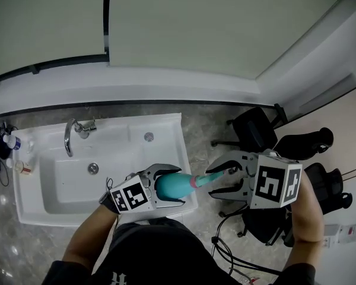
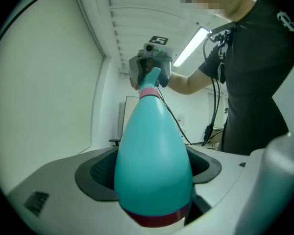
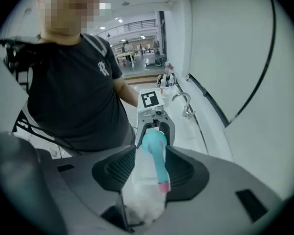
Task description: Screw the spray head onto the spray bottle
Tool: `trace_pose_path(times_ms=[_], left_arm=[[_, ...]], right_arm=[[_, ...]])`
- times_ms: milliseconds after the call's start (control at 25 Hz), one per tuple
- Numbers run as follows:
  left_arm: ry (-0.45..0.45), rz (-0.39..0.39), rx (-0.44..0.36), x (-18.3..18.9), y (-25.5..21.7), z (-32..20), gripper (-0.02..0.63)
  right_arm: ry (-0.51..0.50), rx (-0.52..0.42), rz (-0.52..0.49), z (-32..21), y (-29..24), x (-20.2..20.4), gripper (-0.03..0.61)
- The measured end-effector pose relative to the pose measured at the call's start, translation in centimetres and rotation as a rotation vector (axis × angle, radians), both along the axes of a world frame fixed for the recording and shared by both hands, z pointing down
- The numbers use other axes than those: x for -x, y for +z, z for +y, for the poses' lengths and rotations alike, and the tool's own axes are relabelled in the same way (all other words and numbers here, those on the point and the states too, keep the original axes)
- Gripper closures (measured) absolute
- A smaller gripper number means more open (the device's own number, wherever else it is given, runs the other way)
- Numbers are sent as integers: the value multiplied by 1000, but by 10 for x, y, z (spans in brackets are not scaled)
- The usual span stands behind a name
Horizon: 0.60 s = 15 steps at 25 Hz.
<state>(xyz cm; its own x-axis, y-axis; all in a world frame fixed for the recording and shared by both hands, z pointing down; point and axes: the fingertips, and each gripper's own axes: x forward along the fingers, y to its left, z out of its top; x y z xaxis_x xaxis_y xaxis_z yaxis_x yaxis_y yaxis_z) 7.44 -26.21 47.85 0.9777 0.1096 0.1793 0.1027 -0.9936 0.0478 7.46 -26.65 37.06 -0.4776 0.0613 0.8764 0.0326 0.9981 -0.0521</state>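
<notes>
The left gripper (image 1: 178, 186) has its jaws clenched round the wide body of the teal bottle (image 1: 168, 184), holding it level in the air over the front corner of the sink (image 1: 107, 129), neck pointing toward the right gripper (image 1: 213, 181). The head (image 1: 211, 178) sits in line with the pink collar at the neck. The right jaws stand wide and appear to be grasping its pale, translucent body, which fills the gap between the pads in the right gripper view. The step in hand looks like the screwing itself, or the seating just before it; how far the thread has taken cannot be told. The next move likely calls for the left grip to stay firm as an anchor while the right wrist rolls about the bottle's axis, keeping the head square to the neck so the thread does not cross.
</notes>
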Motion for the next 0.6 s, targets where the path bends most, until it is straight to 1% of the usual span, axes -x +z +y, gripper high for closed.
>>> trace_pose_path(times_ms=[120,160,200,280,360,480,600], left_arm=[[-17,-11,22,1,-3,-5,213],[-21,-16,17,0,-5,-6,213],[-23,-21,3,-1,-9,-6,213],[-23,-41,-49,-4,-14,-6,213],[-12,-70,-88,-3,-14,-7,213],[34,-104,-102,1,-12,-2,213],[64,-101,-93,5,-10,1,213]], right_arm=[[-106,-264,160,-9,10,-1,407],[-139,-319,199,-11,15,0,408],[-164,-344,218,-10,20,2,408],[-190,-338,227,-6,29,6,408],[-179,-294,212,-3,30,6,441],[-161,-224,164,3,26,8,440],[-132,-186,116,5,20,14,440]])
